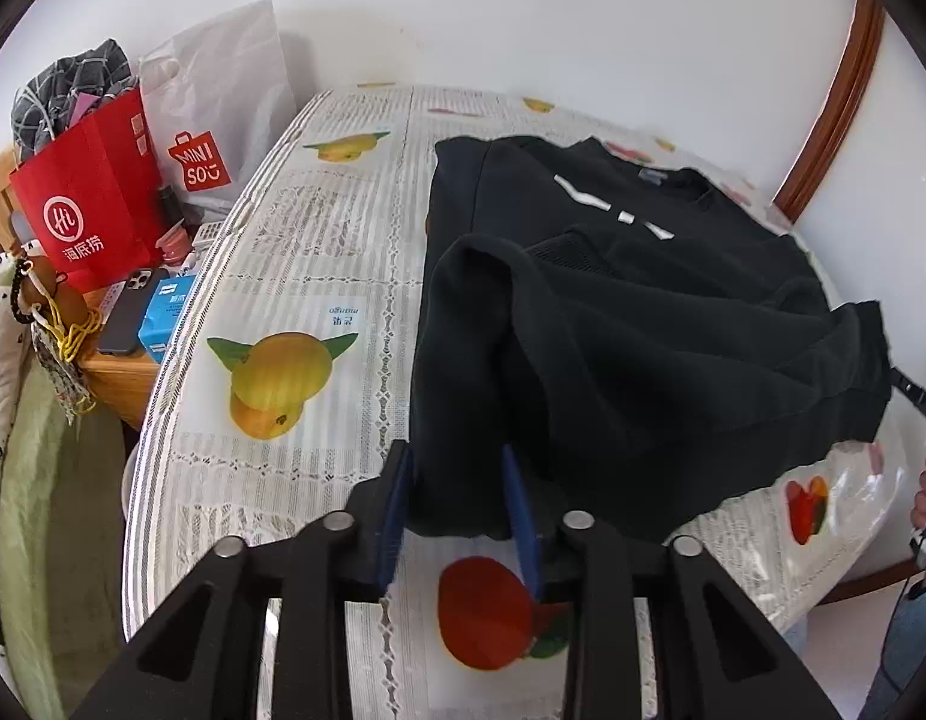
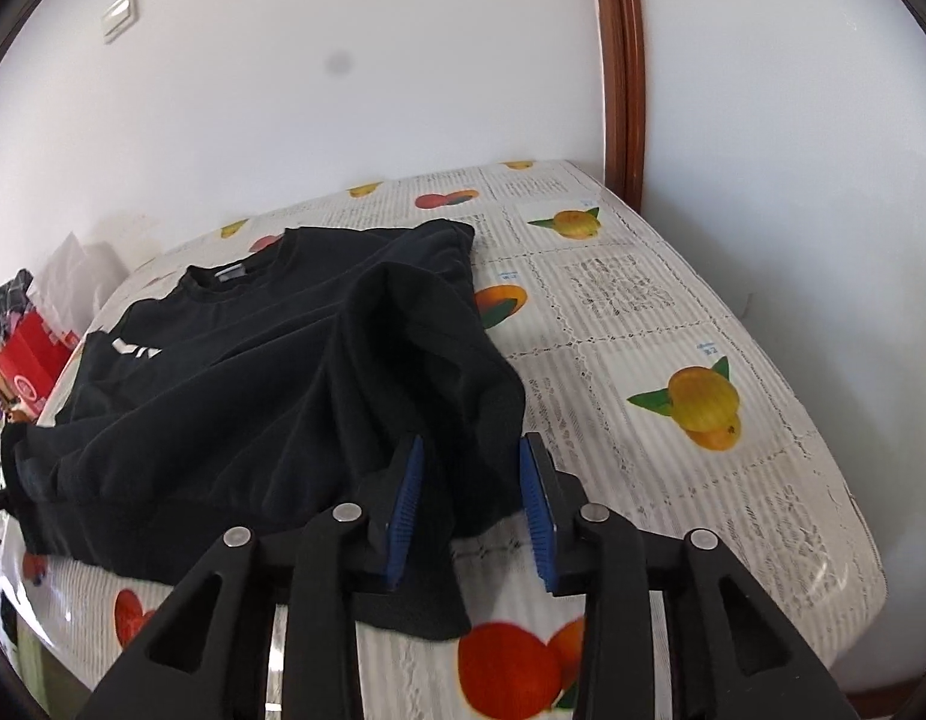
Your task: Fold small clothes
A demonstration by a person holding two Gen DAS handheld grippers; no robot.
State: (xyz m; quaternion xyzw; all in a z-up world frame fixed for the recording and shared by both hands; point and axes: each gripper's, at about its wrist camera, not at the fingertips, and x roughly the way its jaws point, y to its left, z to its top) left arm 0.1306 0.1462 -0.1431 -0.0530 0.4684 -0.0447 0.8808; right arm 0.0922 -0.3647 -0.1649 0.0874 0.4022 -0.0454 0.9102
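Left gripper, bottom centre of its view: jaws partly open, blue pads apart, near hem corner of the black cotton sweatshirt sitting in the gap. Pads don't look pressed on it; can't tell if either touches.

Right gripper, bottom centre of its view: jaws partly open too, a fold of the sweatshirt hanging between the pads, not clamped.

Sweatshirt lies mid-frame on the counter with fruit-print plastic cover, lower half folded up over the chest, white print partly showing, collar towards the wall.

Upper left of left view: red paper bag, white Miniso bag, dark phone.
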